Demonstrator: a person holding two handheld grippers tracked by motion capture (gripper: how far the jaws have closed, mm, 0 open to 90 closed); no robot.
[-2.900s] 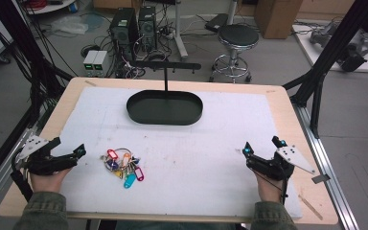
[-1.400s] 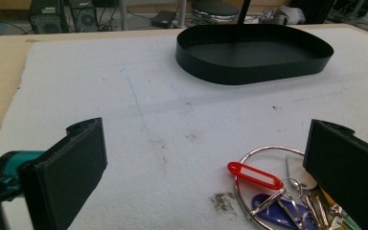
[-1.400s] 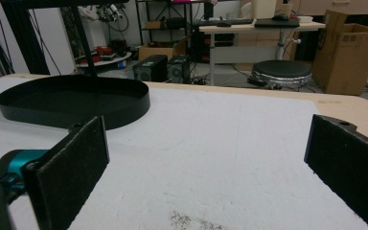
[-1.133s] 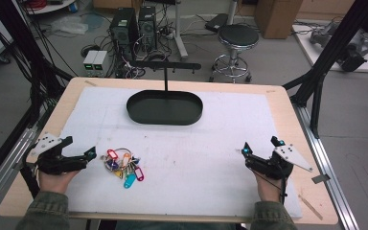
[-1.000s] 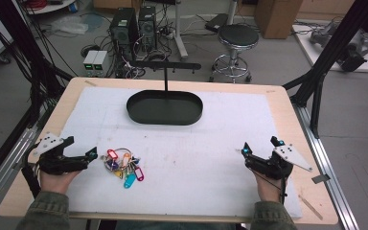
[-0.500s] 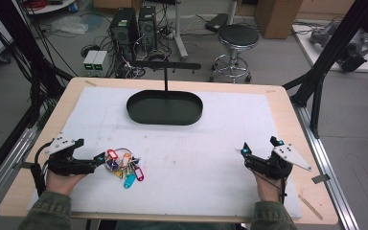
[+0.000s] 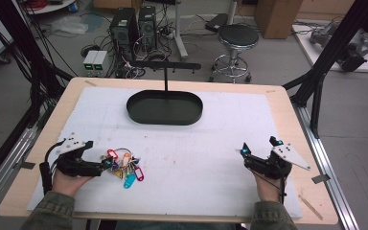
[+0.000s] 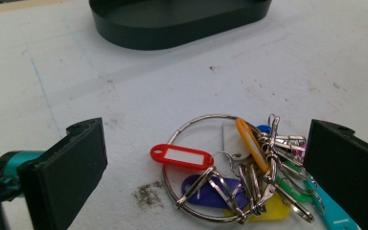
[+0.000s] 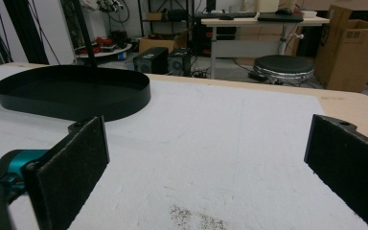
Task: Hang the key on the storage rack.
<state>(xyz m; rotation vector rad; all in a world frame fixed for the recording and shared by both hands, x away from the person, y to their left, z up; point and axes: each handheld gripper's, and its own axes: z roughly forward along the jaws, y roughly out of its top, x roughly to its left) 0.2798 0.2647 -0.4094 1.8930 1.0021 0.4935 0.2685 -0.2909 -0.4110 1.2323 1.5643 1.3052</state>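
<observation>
Keys: bunch of keys point(image 8: 242, 175) on a large metal ring, with coloured plastic tags, red, orange, blue, yellow, green and teal; it lies flat on the white mat of the counter point(image 7: 211, 143), near the front left, well apart from the tray
Left gripper: left gripper point(image 7: 106, 165) is at the bunch, jaws spread wide with one either side of the ring, as the left gripper view shows; nothing is clamped yet
Right gripper: right gripper point(image 7: 258, 149) rests at the front right of the counter, well apart from the keys; its jaws stand wide apart with bare mat between them
Tray: black oval tray point(image 7: 165, 108) with an upright post and crossbar stands at the back centre; nothing lies in it
Progress: early, by my judgement; the approach is made; closing on the ring, lifting and carrying it off are all left
Writing: the red tag point(image 8: 182, 156) has a white label window; no text can be read on it; no brand is legible
</observation>
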